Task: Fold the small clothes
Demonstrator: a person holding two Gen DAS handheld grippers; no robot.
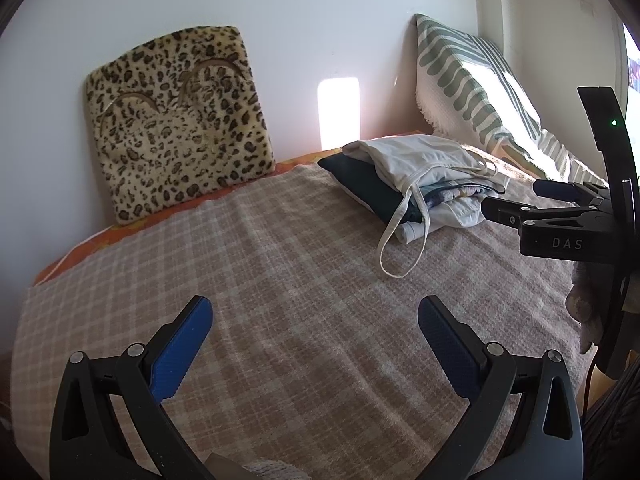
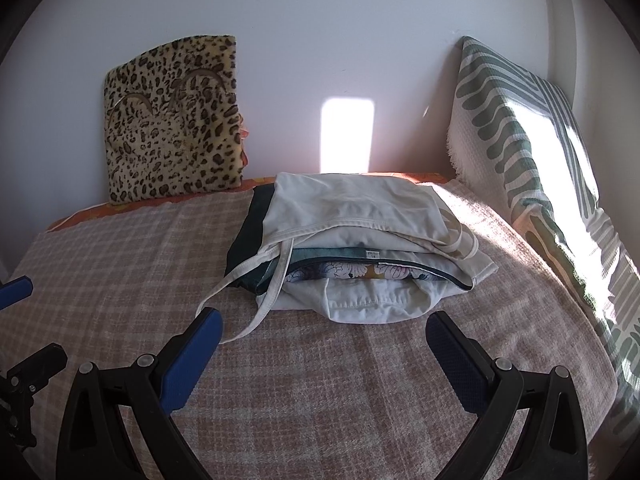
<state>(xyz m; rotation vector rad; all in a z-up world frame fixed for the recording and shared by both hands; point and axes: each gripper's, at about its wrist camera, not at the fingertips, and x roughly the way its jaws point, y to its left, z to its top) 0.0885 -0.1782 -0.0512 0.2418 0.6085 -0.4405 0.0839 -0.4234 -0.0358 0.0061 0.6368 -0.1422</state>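
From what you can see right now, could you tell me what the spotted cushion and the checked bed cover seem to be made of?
The leopard-print square cushion looks like faux fur: a short, fuzzy, matte pile. The beige checked bed cover looks like a woven wool or cotton blanket, with a slightly napped, matte surface.

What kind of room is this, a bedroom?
Probably a bedroom or daybed corner: a plaid blanket covers a bed, two cushions lean against the wall, and a clothes pile lies on top.

Left gripper (image 1: 314, 330): jaws spread wide, nothing between blue pads (image 1: 182, 350), held low, pointing forward. Right gripper (image 2: 322, 342): jaws likewise wide apart, empty, pointing forward, to right of left gripper, slightly ahead.
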